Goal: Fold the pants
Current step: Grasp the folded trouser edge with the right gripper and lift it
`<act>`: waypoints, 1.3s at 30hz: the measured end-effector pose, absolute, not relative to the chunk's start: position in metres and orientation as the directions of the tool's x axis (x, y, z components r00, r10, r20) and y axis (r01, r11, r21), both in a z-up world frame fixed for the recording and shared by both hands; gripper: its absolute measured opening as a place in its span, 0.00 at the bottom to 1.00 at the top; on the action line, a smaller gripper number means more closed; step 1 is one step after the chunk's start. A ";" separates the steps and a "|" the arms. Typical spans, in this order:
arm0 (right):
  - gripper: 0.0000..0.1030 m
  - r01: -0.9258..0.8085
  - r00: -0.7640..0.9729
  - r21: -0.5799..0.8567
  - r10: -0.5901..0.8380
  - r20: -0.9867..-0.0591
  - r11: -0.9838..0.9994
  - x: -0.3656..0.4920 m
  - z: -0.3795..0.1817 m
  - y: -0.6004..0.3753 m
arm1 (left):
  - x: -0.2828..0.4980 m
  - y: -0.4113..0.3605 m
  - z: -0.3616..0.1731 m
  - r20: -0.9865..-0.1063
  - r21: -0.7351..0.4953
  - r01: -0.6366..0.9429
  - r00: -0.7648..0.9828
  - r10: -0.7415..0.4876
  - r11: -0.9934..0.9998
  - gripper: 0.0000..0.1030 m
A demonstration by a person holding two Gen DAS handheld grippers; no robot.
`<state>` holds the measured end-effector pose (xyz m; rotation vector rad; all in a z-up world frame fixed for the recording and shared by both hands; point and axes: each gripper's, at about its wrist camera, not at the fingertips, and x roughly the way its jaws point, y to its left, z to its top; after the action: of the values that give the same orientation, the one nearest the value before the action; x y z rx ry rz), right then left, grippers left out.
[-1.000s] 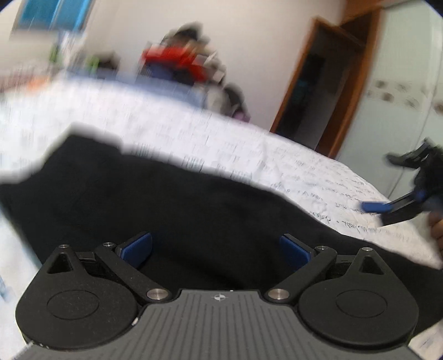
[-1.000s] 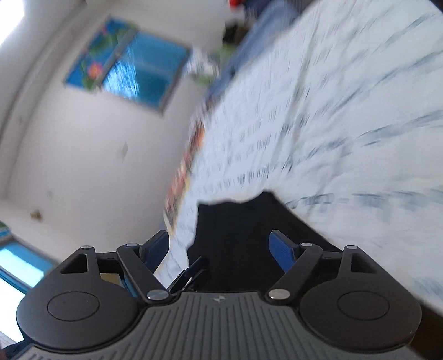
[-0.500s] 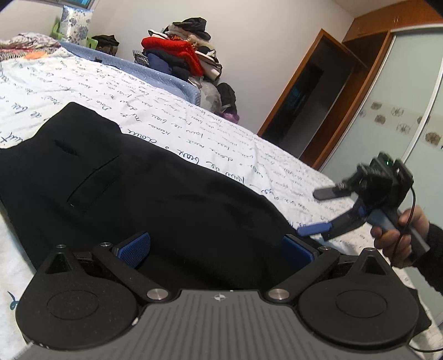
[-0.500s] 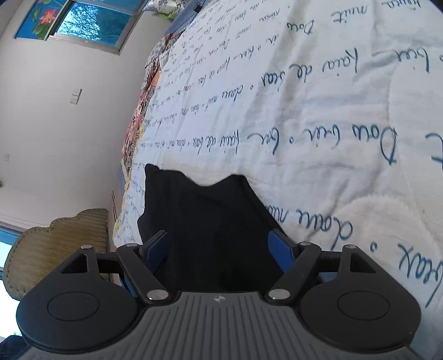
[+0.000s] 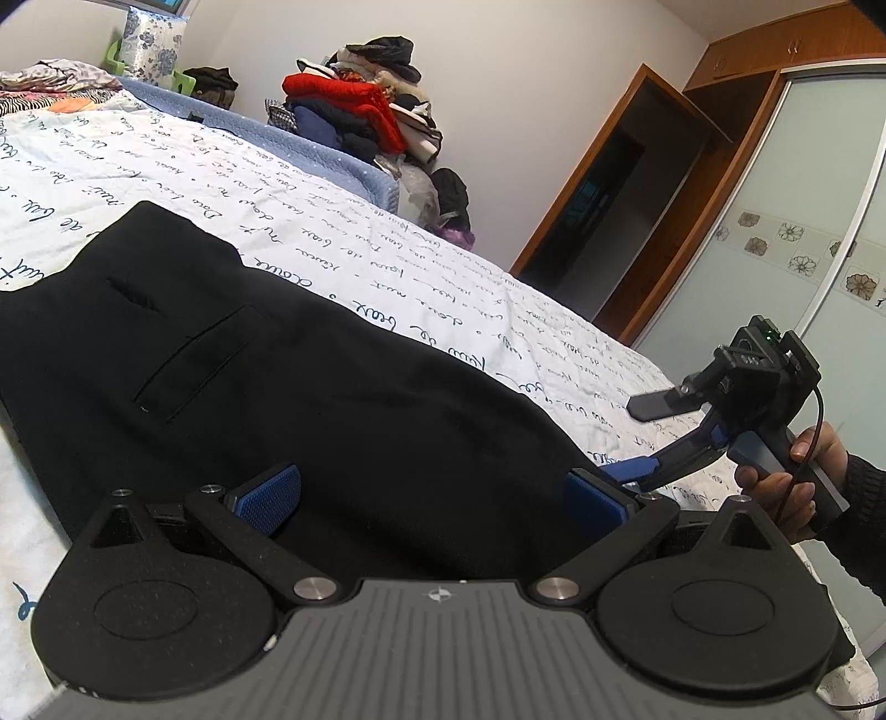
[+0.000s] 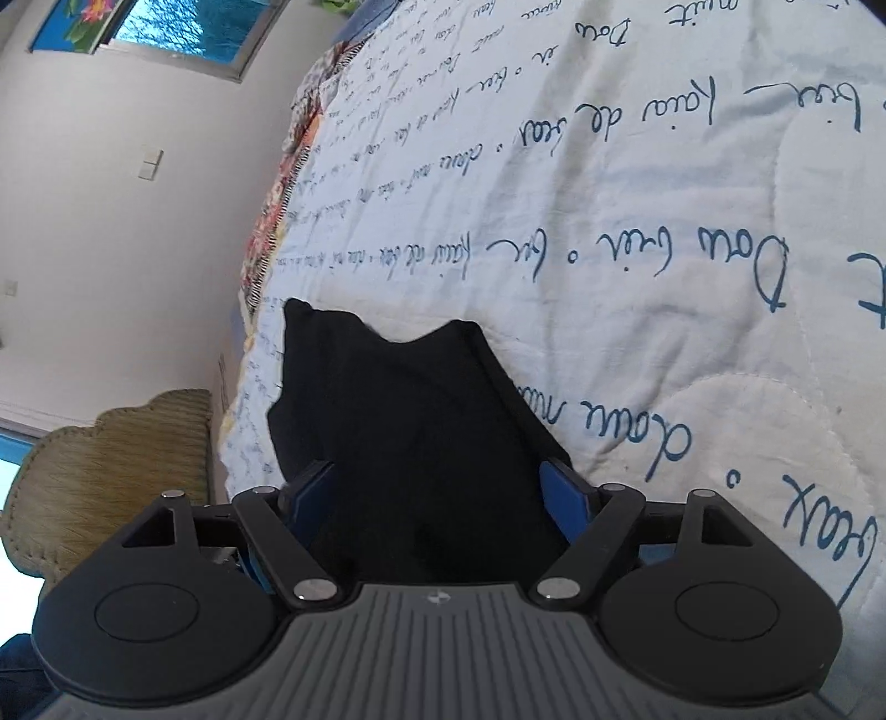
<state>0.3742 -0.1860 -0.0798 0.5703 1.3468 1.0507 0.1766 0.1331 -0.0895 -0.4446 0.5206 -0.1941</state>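
Premises: a domestic bedroom. Evidence: a bed with a white quilt (image 5: pixel 387 260) printed in blue handwriting, a heap of folded clothes (image 5: pixel 365 116) piled at its far side, a sliding-door wardrobe (image 5: pixel 786 266) with flower decals, a wooden door frame (image 5: pixel 587 188) and a window (image 6: pixel 183 33).

My feeds are bright and sharp, lit by soft, even daylight. On the right wrist view the window (image 6: pixel 166 33) at the top left corner is the strongest source, and the far left edge blows out to white. The black pants (image 5: pixel 310 399) swallow detail; only faint seams show. Shadows on the quilt (image 5: pixel 354 243) are weak. Both fisheye views bend heavily toward the corners, curving the wardrobe door (image 5: pixel 803 266) and darkening the extreme corners.
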 end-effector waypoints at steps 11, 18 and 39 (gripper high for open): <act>0.78 -0.195 -0.116 0.925 0.929 -0.352 0.327 0.398 -0.087 -0.153 | 0.177 0.133 -0.090 -0.436 -0.456 0.068 0.852 -0.290 0.887 0.99; 0.12 -0.395 -0.031 0.785 0.847 -0.530 0.477 0.401 -0.071 -0.120 | 0.176 0.135 -0.090 -0.430 -0.463 0.068 0.854 -0.292 0.883 1.00; 0.17 -0.251 0.122 0.863 0.899 -0.421 0.439 0.369 -0.055 -0.154 | 0.176 0.132 -0.088 -0.438 -0.452 0.062 0.854 -0.282 0.890 1.00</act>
<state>0.3690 -0.1544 -0.0552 0.7142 1.1445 0.9522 0.1763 0.1319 -0.0884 -0.4409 0.5199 -0.1869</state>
